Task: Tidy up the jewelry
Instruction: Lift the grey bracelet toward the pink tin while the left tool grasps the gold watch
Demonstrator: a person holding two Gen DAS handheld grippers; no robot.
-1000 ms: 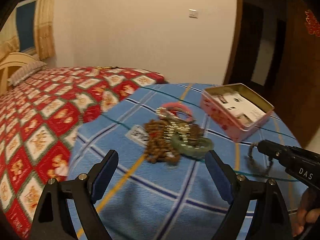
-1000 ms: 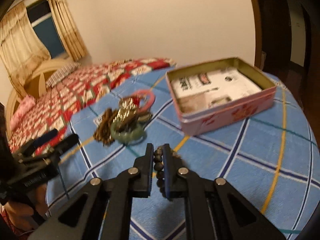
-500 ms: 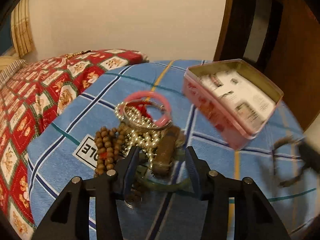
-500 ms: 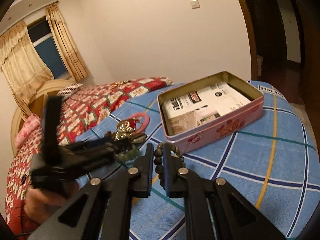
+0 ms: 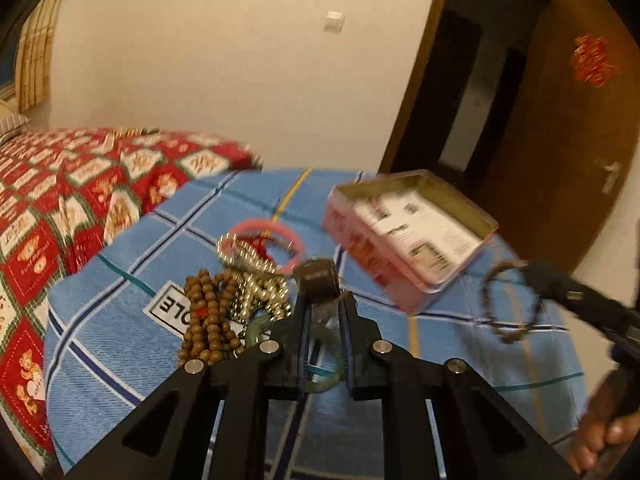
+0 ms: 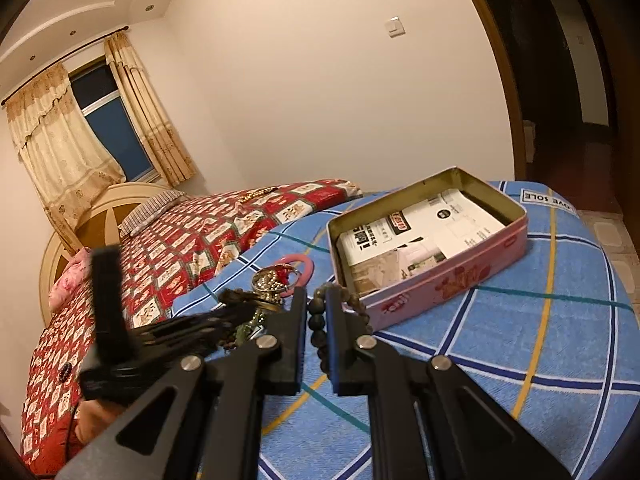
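Desk (image 6: 560, 360) under a blue plaid cloth, bed (image 6: 192, 240) far left. Pink tin (image 6: 440, 280), open, paper inside, sits far right on the desk. Jewelry pile (image 5: 240, 288) left of the tin: pink bangle (image 5: 280, 226), pearl strand (image 5: 260, 280), brown wooden beads (image 5: 208, 320), green bangle (image 5: 256, 330).

Right tool (image 6: 317, 320): fingers together, clamped on the dark bead bracelet (image 6: 318, 322), held clear of the desk just near of the tin's near-left corner. Left tool (image 5: 322, 320): fingers nearly together on a dark brown piece (image 5: 318, 280) at the pile's right edge; the view is blurred, so I can't tell if it's truly pinched.

My read: drop-off next. Carry the bracelet over the tin rim, get the hanging loop fully inside before parting the fingers, otherwise it drapes over the wall. Left should lift slowly: strands look tangled and may drag.
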